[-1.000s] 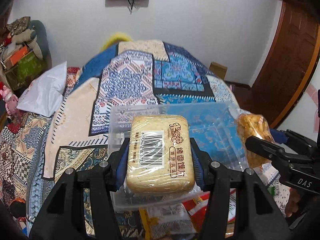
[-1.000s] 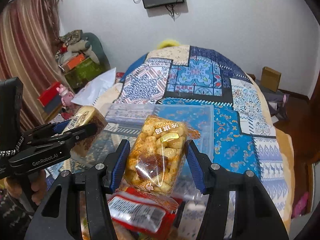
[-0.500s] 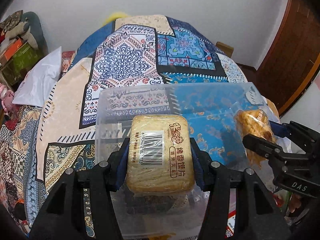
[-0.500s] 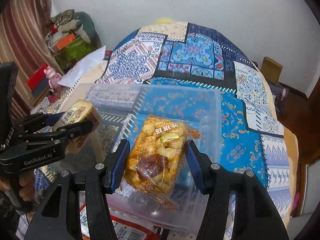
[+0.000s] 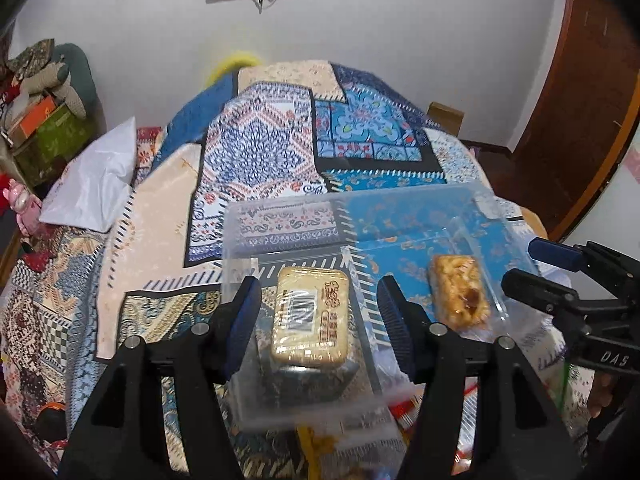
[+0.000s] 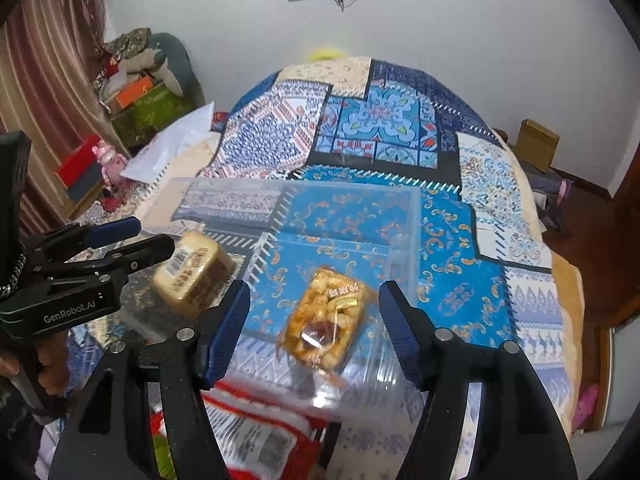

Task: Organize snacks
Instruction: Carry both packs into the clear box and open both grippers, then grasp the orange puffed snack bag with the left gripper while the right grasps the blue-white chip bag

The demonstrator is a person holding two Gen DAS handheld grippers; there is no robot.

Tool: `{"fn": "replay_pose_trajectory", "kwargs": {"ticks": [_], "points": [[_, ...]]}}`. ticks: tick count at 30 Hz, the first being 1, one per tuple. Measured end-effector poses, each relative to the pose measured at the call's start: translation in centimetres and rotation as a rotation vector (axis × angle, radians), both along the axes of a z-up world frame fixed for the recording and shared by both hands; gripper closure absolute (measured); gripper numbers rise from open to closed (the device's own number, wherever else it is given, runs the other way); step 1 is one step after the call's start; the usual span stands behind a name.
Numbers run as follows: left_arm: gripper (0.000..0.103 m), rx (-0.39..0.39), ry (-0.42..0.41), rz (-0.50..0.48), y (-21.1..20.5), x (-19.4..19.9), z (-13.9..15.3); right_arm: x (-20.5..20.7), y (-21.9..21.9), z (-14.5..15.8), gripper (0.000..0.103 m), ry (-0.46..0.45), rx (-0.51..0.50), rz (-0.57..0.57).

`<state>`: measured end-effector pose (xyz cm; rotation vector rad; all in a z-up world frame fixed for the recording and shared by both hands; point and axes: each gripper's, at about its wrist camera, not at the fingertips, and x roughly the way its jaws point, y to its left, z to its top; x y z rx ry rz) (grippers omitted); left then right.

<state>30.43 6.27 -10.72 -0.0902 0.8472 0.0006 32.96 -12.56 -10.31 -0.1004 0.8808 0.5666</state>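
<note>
Now the biscuit pack (image 5: 310, 316) is lying in the clear plastic bin (image 5: 280, 200) at the frame's centre, between the left gripper's (image 5: 318, 320) wide-open, empty fingers. Lower right of it, the peanut snack bag (image 6: 328, 318) is resting in the same bin, with the right gripper (image 6: 314, 326) also gaping empty above the quilted bed (image 6: 360, 128).

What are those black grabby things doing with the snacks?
A person holds a black tool in each hand and is putting snacks into a clear plastic box on a patterned bedspread. The left tool is open above a tan packet of toasted slices with a barcode, which lies in the box. The right tool is open too, above a clear bag of golden puffed snacks lying beside that packet. More packets wait nearer the camera, including a red one.
</note>
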Motion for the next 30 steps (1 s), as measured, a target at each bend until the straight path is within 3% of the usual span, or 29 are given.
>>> {"fn": "replay_pose_trajectory", "kwargs": {"ticks": [8,13,19,30], "points": [[0.035,0.013,-0.055,-0.018,-0.4,-5.7,3.1,-4.7,-2.3,3.7,0.04,-0.066,0.061,0.003],[0.033,0.025,-0.055,-0.032,-0.8,-9.5,3.2,-8.3,-3.6,4.7,0.039,-0.084,0.086,0.004],[0.029,0.057,-0.04,-0.04,-1.4,-13.5,1.8,-11.9,-4.6,3.8,0.039,-0.071,0.082,0.01],[0.029,-0.005,0.051,0.002,-0.9,-17.7,-3.3,-16.0,-5.4,-0.4,0.036,0.015,0.063,0.007]]}}
